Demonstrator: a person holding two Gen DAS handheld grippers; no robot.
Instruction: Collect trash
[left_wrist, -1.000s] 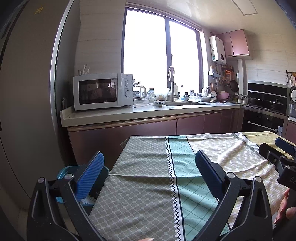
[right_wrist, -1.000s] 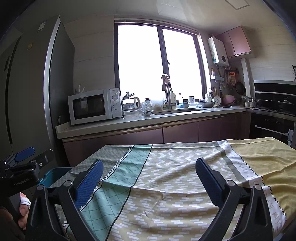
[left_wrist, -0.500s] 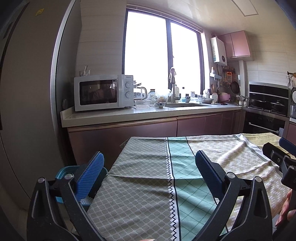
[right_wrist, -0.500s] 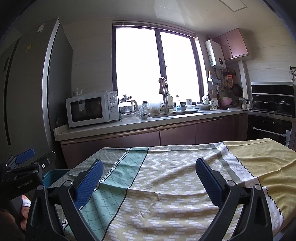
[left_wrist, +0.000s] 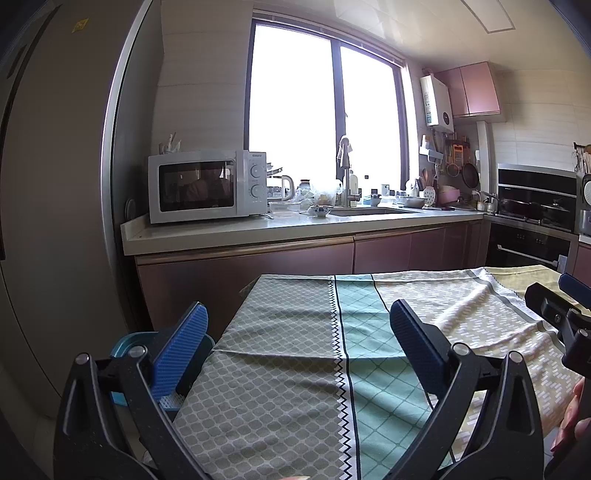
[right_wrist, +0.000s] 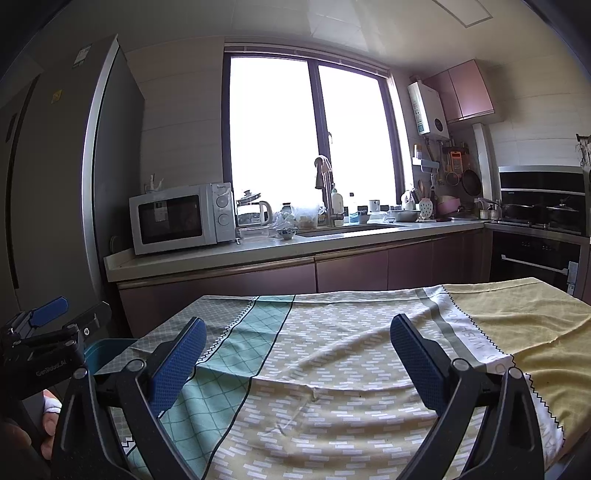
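No trash shows on the table in either view. My left gripper (left_wrist: 295, 354) is open and empty above the near left part of the patterned tablecloth (left_wrist: 295, 369). My right gripper (right_wrist: 297, 363) is open and empty above the cloth (right_wrist: 351, 350) further right. A blue bin (left_wrist: 127, 349) stands on the floor by the table's left edge, partly hidden behind my left finger; it also shows in the right wrist view (right_wrist: 107, 350). Each gripper shows at the edge of the other's view: the right one (left_wrist: 565, 314) and the left one (right_wrist: 51, 332).
A kitchen counter (left_wrist: 295, 225) runs behind the table with a white microwave (left_wrist: 207, 186), a kettle, bowls and a sink. A tall grey fridge (left_wrist: 55, 184) stands at the left. An oven and stove (left_wrist: 532, 229) are at the right.
Both grippers have tilted up and drawn back slightly, so the counter and table sit lower in view. Both stay open and empty.
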